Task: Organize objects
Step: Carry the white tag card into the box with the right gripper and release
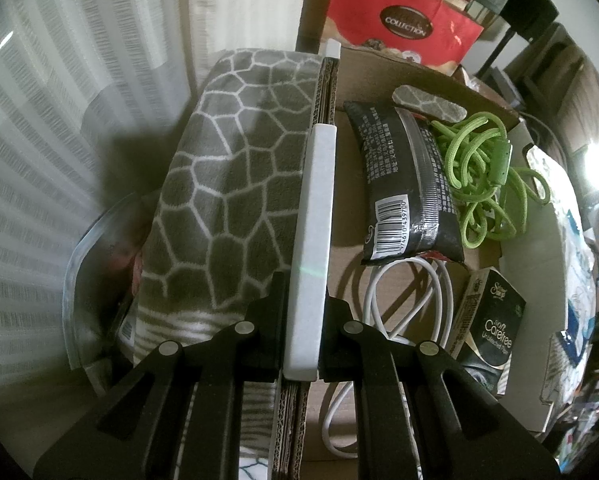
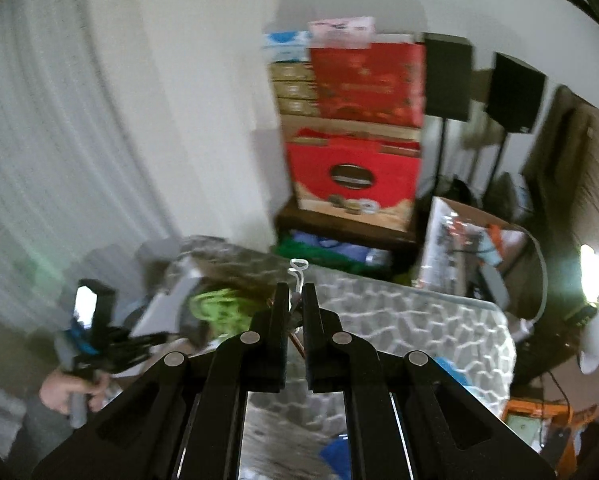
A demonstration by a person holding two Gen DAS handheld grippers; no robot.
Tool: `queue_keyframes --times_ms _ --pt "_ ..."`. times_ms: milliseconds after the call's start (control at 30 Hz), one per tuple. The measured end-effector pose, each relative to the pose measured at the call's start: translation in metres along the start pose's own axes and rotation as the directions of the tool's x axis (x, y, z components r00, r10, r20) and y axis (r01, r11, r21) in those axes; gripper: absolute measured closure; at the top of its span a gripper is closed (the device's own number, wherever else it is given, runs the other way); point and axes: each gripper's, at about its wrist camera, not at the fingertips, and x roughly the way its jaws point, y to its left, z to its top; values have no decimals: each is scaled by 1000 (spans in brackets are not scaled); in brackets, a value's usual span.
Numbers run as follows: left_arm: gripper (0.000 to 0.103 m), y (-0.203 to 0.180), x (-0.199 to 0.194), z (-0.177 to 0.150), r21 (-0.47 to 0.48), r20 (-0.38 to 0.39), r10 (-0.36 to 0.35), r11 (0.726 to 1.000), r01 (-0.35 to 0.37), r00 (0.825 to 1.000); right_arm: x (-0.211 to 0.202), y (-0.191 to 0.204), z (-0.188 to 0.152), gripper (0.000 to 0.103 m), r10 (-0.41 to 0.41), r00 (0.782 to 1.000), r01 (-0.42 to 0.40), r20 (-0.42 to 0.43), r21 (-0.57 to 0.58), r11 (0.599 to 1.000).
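Note:
My left gripper (image 1: 305,292) is shut on the upright wall of a cardboard box (image 1: 326,80), its pads pressing a white strip (image 1: 317,184) that caps the rim. Inside the box lie a black packet (image 1: 399,184), a tangled green cord (image 1: 483,176) and a white cable (image 1: 403,300). In the blurred right wrist view, my right gripper (image 2: 295,292) hangs in the air above the patterned blanket. It is shut on a thin small item with a pale loop (image 2: 298,269) that sticks out past the fingertips. The green cord (image 2: 215,304) shows to its left.
A grey blanket with a white web pattern (image 1: 227,184) lies left of the box wall. A tissue pack (image 1: 495,320) leans in the box's near right corner. Red gift boxes (image 2: 355,176) are stacked at the back, with black speakers (image 2: 447,76) on stands. A hand (image 2: 65,392) grips the other handle.

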Motion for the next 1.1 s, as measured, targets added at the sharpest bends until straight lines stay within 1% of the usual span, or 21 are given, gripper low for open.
queue_keyframes --times_ms 133,267,367,467,700,800,867,933,1000,1100 --pt "92 -1 0 0 0 0 3 1000 -3 1000 3 33 -5 98 67 997 -68 -23 -45 997" --pt "92 -1 0 0 0 0 3 1000 -3 1000 12 65 -12 98 125 990 -130 -60 -79 988" --pt "92 -1 0 0 0 0 2 1000 -2 1000 21 83 -19 98 153 984 -162 -86 -104 981" --pt "92 -1 0 0 -1 0 2 1000 -2 1000 28 97 -25 98 194 974 -207 -117 -107 972" --pt "92 -1 0 0 -1 1 3 1000 -3 1000 49 116 -35 98 260 948 -280 -182 -98 955" --pt "92 -1 0 0 -1 1 3 1000 -3 1000 70 117 -40 98 273 937 -293 -220 -66 954" --pt "92 -1 0 0 0 1 3 1000 -3 1000 85 115 -44 98 263 936 -283 -235 -54 958" --pt "92 -1 0 0 2 1 3 1000 -3 1000 94 111 -46 98 259 938 -276 -230 -43 960" --pt "92 -2 0 0 2 1 3 1000 -3 1000 99 105 -44 98 246 945 -259 -215 -32 965" --pt "92 -2 0 0 2 2 3 1000 -3 1000 111 97 -40 98 184 961 -197 -208 -45 979"
